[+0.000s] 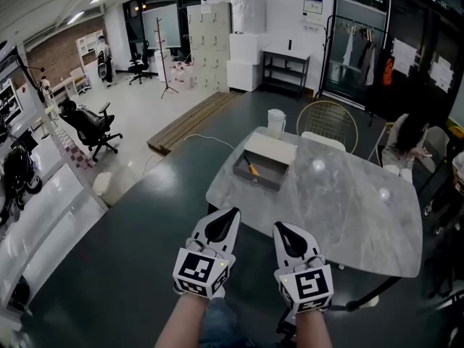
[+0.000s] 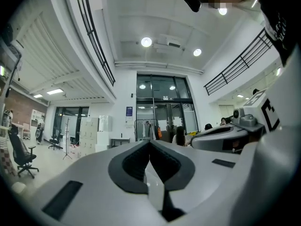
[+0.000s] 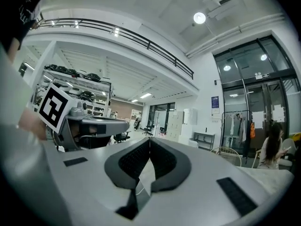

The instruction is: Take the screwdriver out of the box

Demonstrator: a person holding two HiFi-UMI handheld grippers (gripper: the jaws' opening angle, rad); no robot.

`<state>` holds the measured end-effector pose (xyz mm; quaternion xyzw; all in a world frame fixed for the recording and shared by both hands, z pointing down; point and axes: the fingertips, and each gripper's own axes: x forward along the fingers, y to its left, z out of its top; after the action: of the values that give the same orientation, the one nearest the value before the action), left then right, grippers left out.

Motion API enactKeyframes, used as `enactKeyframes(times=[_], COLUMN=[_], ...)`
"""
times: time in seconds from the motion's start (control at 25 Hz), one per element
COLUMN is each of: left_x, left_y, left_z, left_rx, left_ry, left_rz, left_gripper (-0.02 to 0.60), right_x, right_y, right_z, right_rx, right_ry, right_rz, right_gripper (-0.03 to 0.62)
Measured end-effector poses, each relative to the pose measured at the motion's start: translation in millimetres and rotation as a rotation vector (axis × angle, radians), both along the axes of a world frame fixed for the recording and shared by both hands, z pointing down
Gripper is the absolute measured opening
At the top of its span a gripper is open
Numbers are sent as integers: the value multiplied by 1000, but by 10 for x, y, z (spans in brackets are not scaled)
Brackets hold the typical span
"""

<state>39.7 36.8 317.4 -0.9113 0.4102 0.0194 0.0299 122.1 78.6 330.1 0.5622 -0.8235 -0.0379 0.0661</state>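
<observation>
A grey open box (image 1: 256, 178) stands at the far left end of the marble table (image 1: 341, 201), with its white lid (image 1: 270, 148) lying behind it. Inside the box lies the screwdriver (image 1: 251, 168) with an orange handle. Both grippers hover side by side short of the table's near edge, well away from the box. My left gripper (image 1: 233, 210) is shut with nothing in it, its tips meeting in the left gripper view (image 2: 150, 142). My right gripper (image 1: 278, 225) is shut and empty as well, and its pads touch in the right gripper view (image 3: 150, 140).
A white jug (image 1: 276, 122) stands behind the box. A wire chair (image 1: 328, 122) is at the table's far side, and a person (image 1: 406, 140) sits to the right. Wooden planks (image 1: 192, 120) and an office chair (image 1: 90, 125) are on the floor to the left.
</observation>
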Motion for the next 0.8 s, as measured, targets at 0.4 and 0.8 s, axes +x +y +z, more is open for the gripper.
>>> enactKeyframes(times=[0.4, 0.8], left_x=[-490, -813], left_y=[-1434, -2455], left_z=[5, 52], left_rx=[-13, -44], left_ry=[2, 26], left_rz=[69, 87], left_gripper=[13, 13], right_x=[-472, -352], right_y=[-1456, -2450], right_z=[-46, 6], right_rx=[-26, -56], right_ry=[19, 45], right_rz=[49, 185], right_gripper=[25, 25])
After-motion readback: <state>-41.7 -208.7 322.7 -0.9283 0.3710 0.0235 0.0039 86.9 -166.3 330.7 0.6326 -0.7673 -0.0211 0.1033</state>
